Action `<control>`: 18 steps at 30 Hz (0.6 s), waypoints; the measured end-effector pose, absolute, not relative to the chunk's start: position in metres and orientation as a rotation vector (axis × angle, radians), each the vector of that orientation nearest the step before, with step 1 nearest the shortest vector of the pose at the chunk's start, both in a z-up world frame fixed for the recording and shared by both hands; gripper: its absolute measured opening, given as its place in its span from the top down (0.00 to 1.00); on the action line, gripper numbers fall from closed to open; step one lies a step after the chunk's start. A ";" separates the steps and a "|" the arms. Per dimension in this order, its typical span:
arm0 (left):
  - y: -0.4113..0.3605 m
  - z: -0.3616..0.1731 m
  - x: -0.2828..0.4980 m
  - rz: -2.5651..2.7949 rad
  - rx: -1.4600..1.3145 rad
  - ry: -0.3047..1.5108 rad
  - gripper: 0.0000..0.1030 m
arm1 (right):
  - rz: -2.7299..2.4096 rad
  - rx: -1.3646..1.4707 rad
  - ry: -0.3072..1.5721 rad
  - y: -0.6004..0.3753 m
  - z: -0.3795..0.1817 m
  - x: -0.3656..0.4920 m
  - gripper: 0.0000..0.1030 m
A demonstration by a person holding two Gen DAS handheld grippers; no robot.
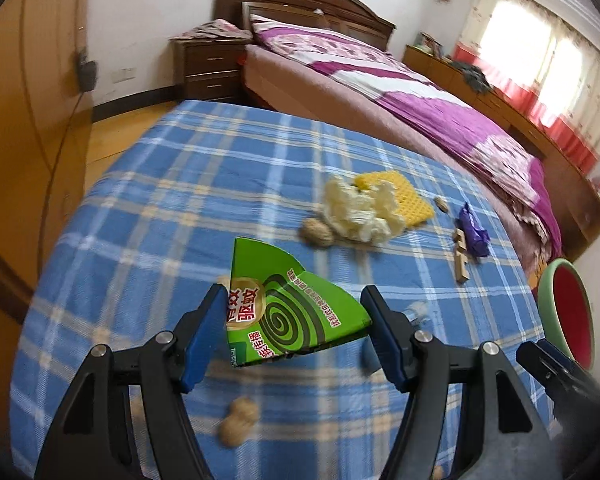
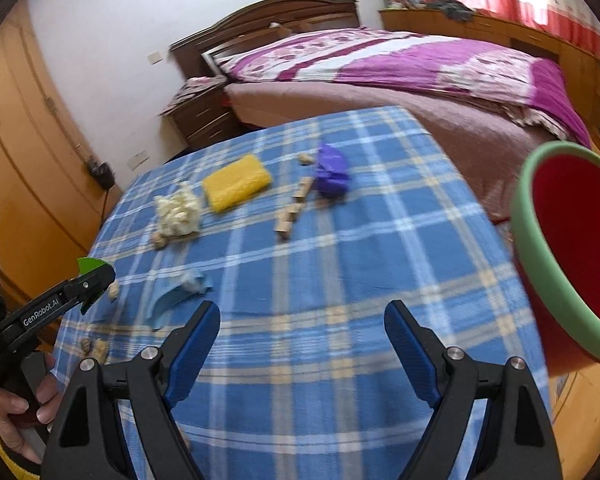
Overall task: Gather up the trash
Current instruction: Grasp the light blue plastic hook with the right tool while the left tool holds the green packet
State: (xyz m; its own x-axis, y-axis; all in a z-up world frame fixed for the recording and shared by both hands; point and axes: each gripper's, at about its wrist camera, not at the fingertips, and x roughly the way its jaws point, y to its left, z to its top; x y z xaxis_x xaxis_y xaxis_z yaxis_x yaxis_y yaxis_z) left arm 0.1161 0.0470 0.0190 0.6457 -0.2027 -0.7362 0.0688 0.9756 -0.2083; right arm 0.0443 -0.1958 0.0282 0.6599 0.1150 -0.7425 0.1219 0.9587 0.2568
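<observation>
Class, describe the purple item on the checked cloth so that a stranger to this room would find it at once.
Start at the blue plaid cloth spread in front of the bed. Along its far side, to the right of the yellow sponge, a row of small wooden blocks leads up to the crumpled purple wrapper. It is the only purple thing on the cloth.

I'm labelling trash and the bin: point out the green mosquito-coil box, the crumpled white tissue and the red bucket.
Green mosquito-coil box (image 1: 296,312), left wrist view, its printed front face.
Crumpled white tissue (image 2: 179,212), right wrist view, middle of the wad.
Red bucket (image 2: 540,248), right wrist view, its green rim.
</observation>
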 end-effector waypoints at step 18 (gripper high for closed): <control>0.104 0.016 0.093 -0.047 -0.230 0.842 0.33 | 0.177 0.149 0.957 -0.102 0.001 0.095 0.01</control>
State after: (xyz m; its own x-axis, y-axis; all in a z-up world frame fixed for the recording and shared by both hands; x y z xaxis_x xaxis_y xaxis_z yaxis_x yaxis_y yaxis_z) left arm 0.0933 0.1041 0.0157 0.6668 -0.1321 -0.7334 -0.0491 0.9742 -0.2201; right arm 0.0953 -0.1016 0.0007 0.5630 0.2156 -0.7978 -0.0842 0.9753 0.2041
